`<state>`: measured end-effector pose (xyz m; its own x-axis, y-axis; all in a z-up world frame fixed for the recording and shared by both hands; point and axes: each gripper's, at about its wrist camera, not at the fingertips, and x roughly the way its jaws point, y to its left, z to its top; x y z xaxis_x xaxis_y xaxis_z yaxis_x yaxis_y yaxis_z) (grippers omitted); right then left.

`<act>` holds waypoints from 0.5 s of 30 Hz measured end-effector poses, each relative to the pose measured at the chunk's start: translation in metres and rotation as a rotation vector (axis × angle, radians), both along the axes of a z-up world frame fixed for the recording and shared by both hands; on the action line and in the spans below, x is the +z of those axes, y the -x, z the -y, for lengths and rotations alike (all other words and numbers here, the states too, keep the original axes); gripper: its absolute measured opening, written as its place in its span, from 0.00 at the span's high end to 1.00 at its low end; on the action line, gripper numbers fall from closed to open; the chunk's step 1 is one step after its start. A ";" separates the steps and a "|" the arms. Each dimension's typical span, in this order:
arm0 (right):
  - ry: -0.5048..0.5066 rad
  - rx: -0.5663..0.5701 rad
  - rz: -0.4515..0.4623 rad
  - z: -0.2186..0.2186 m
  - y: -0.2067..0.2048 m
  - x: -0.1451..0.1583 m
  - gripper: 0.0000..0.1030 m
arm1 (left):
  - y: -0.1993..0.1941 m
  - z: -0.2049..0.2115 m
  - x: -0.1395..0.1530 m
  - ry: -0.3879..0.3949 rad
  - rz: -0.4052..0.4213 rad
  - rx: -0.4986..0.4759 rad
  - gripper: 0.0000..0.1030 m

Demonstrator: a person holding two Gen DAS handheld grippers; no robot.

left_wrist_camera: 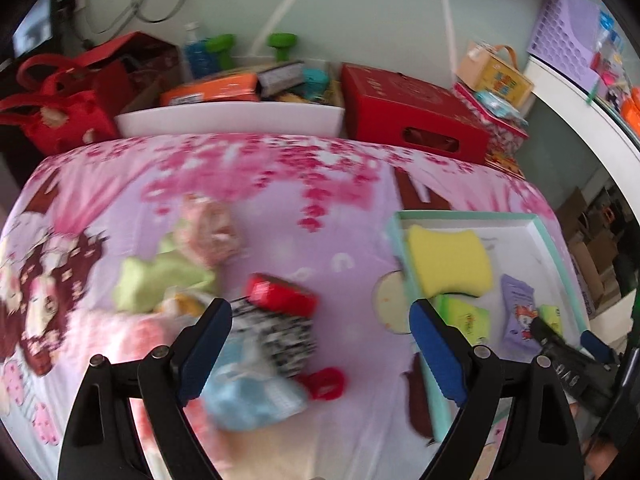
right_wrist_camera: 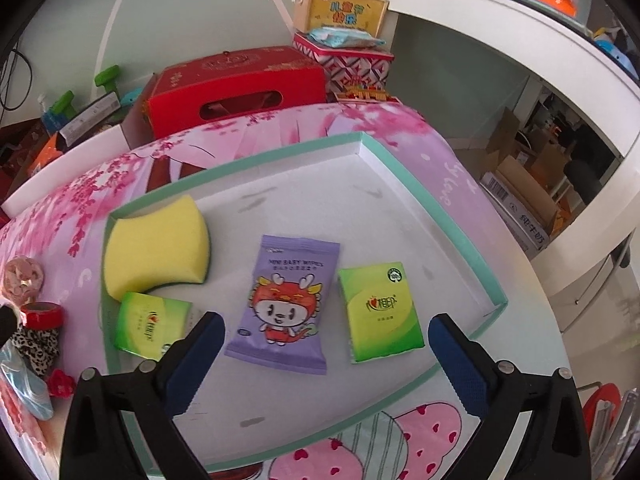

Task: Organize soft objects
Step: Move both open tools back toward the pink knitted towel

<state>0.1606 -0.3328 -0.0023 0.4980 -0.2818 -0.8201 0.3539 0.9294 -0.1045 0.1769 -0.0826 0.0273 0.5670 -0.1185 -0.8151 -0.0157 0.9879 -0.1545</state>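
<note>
Blue-padded left gripper (left_wrist_camera: 322, 316) is hanging wide over the loose pile on the pink sheet (left_wrist_camera: 280, 200), nothing between its jaws; right gripper (right_wrist_camera: 326, 334) is standing wide and empty over the teal-rimmed tray (right_wrist_camera: 476, 256), which is holding, left to right, yellow sponge (right_wrist_camera: 154, 244), green tissue pack (right_wrist_camera: 150, 326), purple wipes pack (right_wrist_camera: 286, 304), second green tissue pack (right_wrist_camera: 378, 312).
</note>
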 end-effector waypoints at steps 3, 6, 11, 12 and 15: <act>-0.010 0.014 0.021 -0.009 0.003 0.005 0.00 | 0.008 -0.029 0.001 0.007 0.001 0.064 0.12; -0.019 0.049 0.045 -0.025 0.005 0.012 0.00 | 0.018 -0.063 0.002 0.006 0.010 0.152 0.12; -0.026 0.144 0.075 -0.062 0.005 0.020 0.00 | 0.034 -0.110 0.000 0.025 0.005 0.274 0.12; -0.029 0.168 0.078 -0.070 0.004 0.021 0.00 | 0.037 -0.121 -0.002 0.032 0.000 0.300 0.12; -0.046 0.242 0.078 -0.100 0.002 0.021 0.00 | 0.044 -0.139 -0.006 0.034 -0.013 0.344 0.12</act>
<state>0.1582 -0.2331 0.0187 0.6084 -0.1097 -0.7860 0.1259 0.9912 -0.0409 0.1329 0.0568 0.0210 0.5683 0.0510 -0.8212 -0.3496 0.9185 -0.1849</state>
